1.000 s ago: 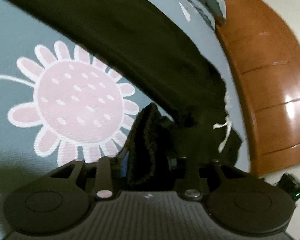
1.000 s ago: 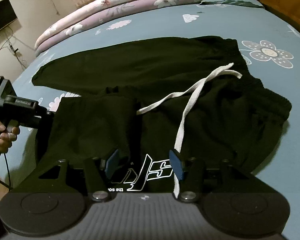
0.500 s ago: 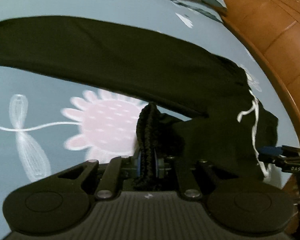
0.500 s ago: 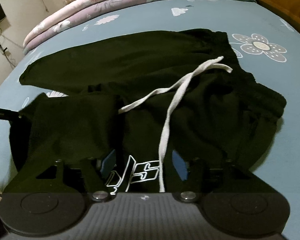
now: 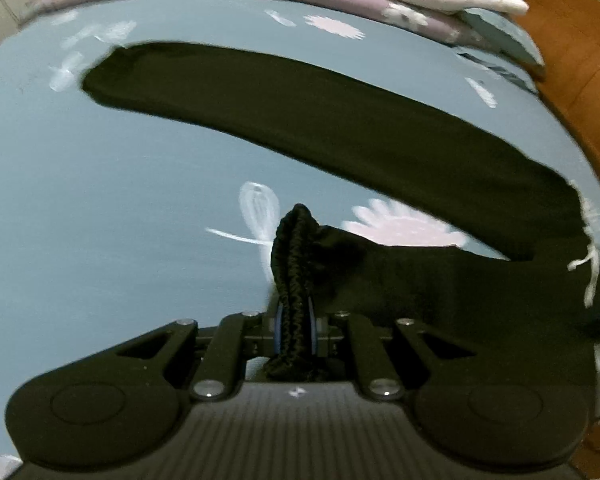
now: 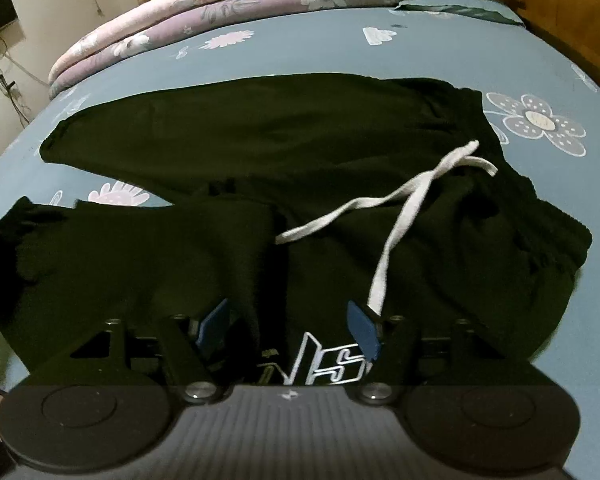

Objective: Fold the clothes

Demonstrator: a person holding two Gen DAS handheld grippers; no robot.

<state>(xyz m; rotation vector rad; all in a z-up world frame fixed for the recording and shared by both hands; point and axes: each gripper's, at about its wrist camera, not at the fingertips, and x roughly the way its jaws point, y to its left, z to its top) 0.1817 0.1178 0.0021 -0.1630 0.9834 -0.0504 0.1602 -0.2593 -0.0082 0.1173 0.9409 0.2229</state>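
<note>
Two hand-held grippers are at work over black trousers point(image 6: 300, 152) that lie spread on a bed point(image 6: 284, 48) with a blue flowered sheet.

In the left wrist view we see our left hand-held gripper point(image 5: 294, 320) clamped on a ribbed cuff point(image 5: 294, 248) of one trouser leg. The cuff stands up between the blue pads, bunched into a narrow ridge, and the leg trails from it toward 3 o'clock. The other leg point(image 5: 320, 120) lies flat on the sheet, running from 10 o'clock to 3 o'clock across the view. A pink flower print point(image 5: 404, 224) shows between the two legs.

In the right wrist view our right hand-held gripper point(image 6: 290, 330) hangs over the near part of the trousers. Its jaws are opening, and the blue pads point(image 6: 362, 334) stand well apart. Fabric with white lettering point(image 6: 324, 368) lies between and below them, but the pads do not press on it. A white drawstring point(image 6: 396, 208) runs from the waistband point(image 6: 540, 208) at 2 o'clock down to just beside the right pad.

Folded quilts point(image 6: 220, 12) are stacked at 12 o'clock, at the far edge of the bed. A wooden bed frame point(image 5: 580, 60) shows at 2 o'clock in the left view.
</note>
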